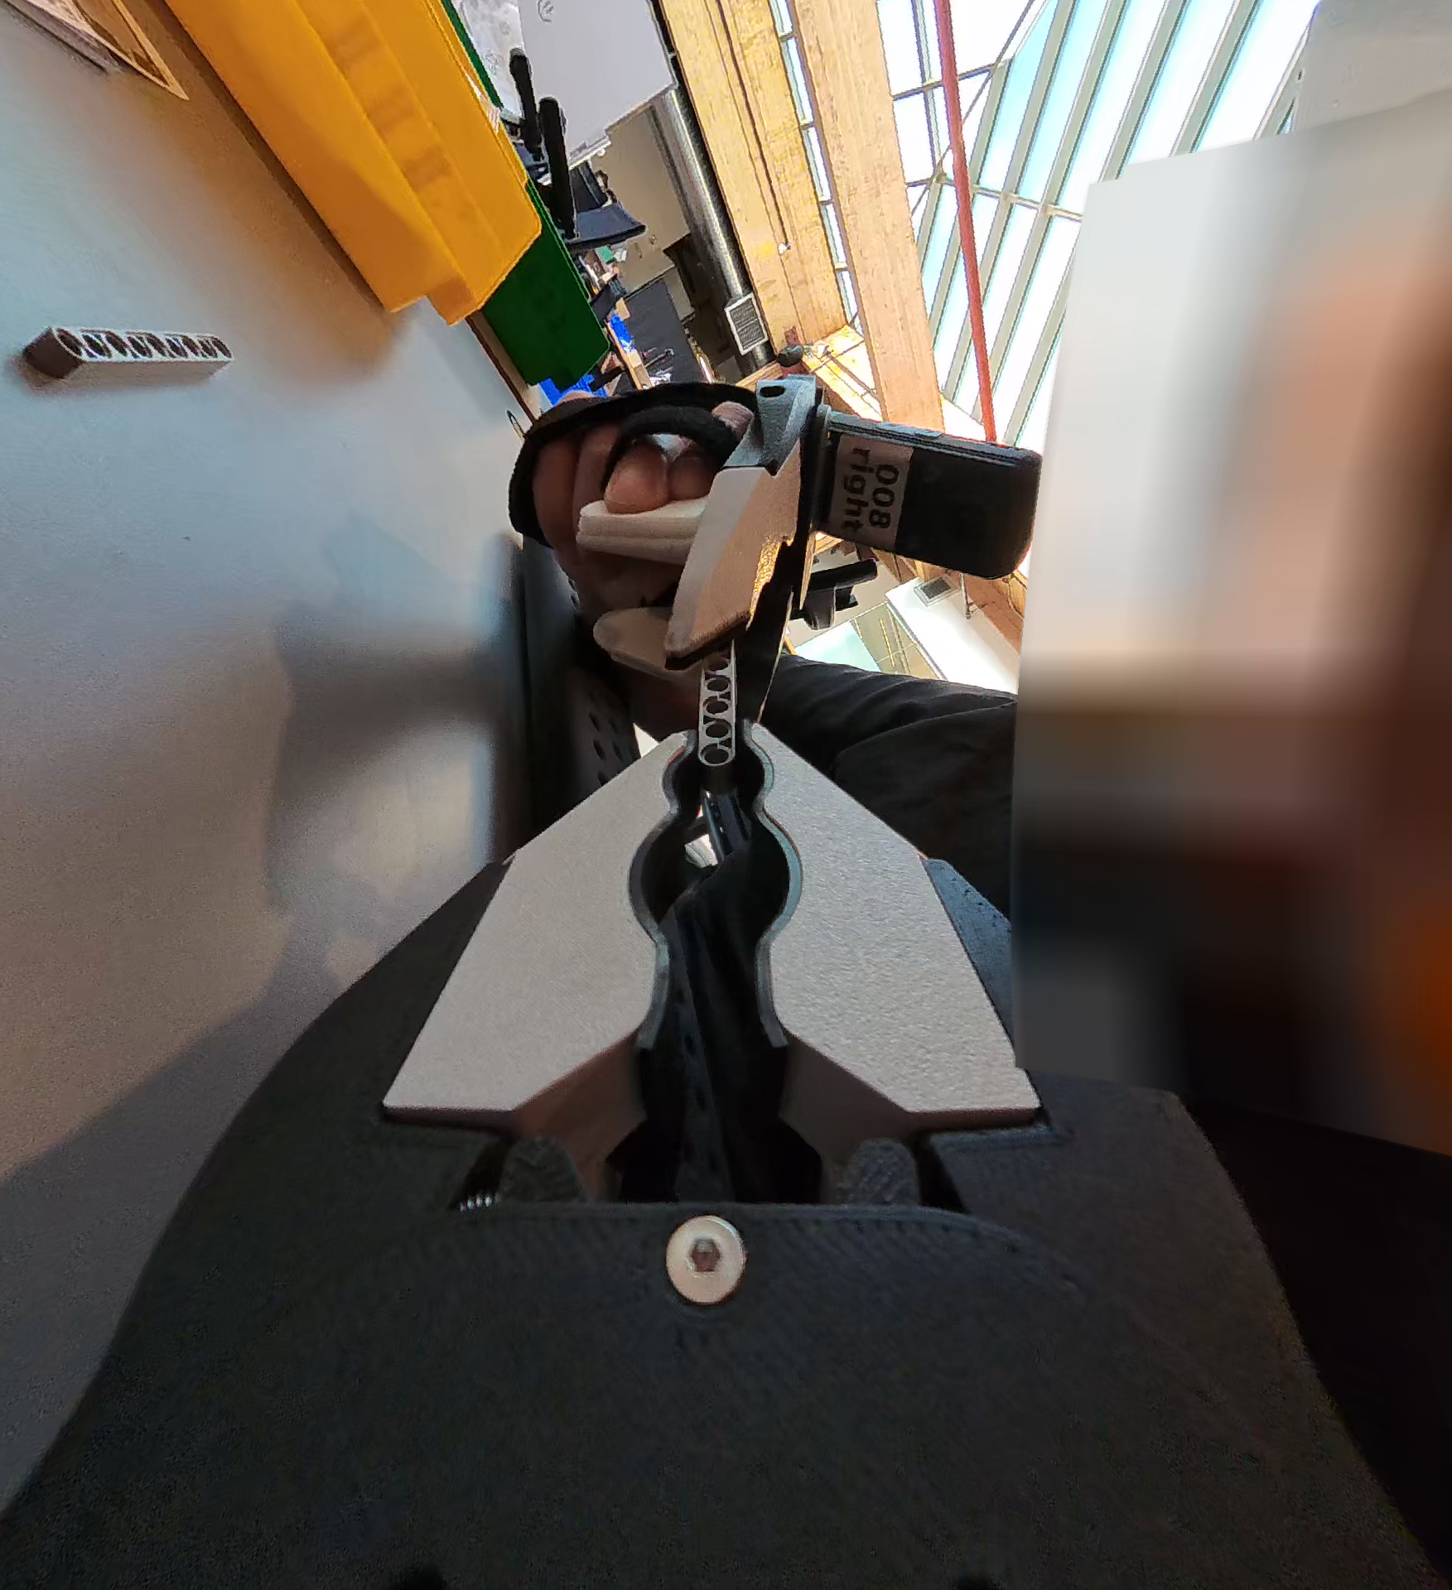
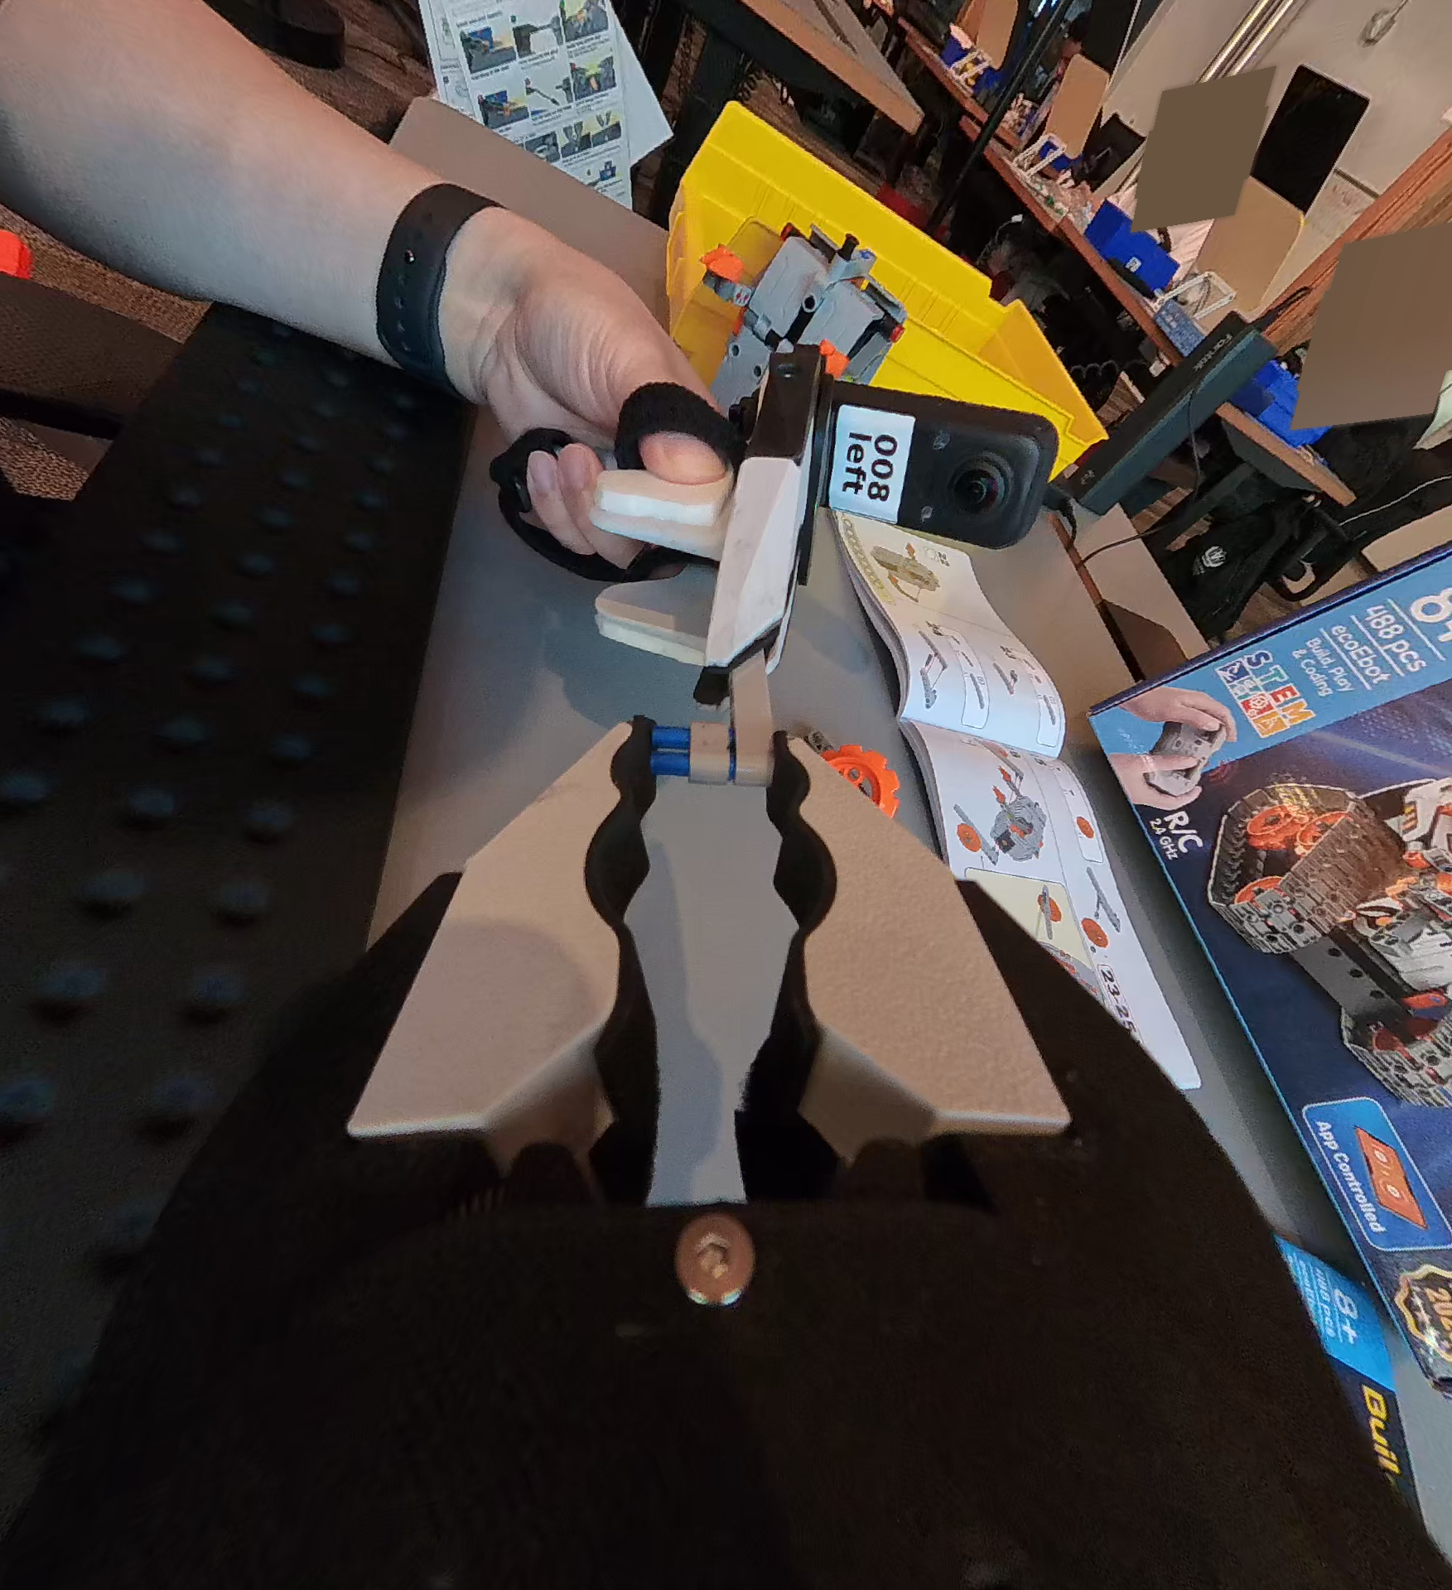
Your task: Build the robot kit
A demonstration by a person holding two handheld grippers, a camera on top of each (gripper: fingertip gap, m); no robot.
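Observation:
In the left wrist view my left gripper (image 1: 718,753) is shut on the end of a grey holed beam (image 1: 719,718) that runs up toward the right gripper's fingers (image 1: 705,594). In the right wrist view my right gripper (image 2: 707,761) is shut on two blue pins (image 2: 670,750) set through a grey connector (image 2: 712,761). The grey beam (image 2: 752,710) hangs down from the left gripper's fingers (image 2: 752,585) and meets those pins at my fingertips. Both grippers are held above the grey table (image 2: 533,688), each in a person's hand.
A brown holed beam (image 1: 128,351) lies on the table. Yellow bins (image 1: 378,146) and a green bin (image 1: 546,318) stand at its far edge. A grey and orange model (image 2: 800,301) sits in a yellow bin (image 2: 791,189). An open booklet (image 2: 980,688), orange gear (image 2: 860,774), blue box (image 2: 1350,860) and black studded mat (image 2: 189,688) lie nearby. My left and right fingertips are right by each other.

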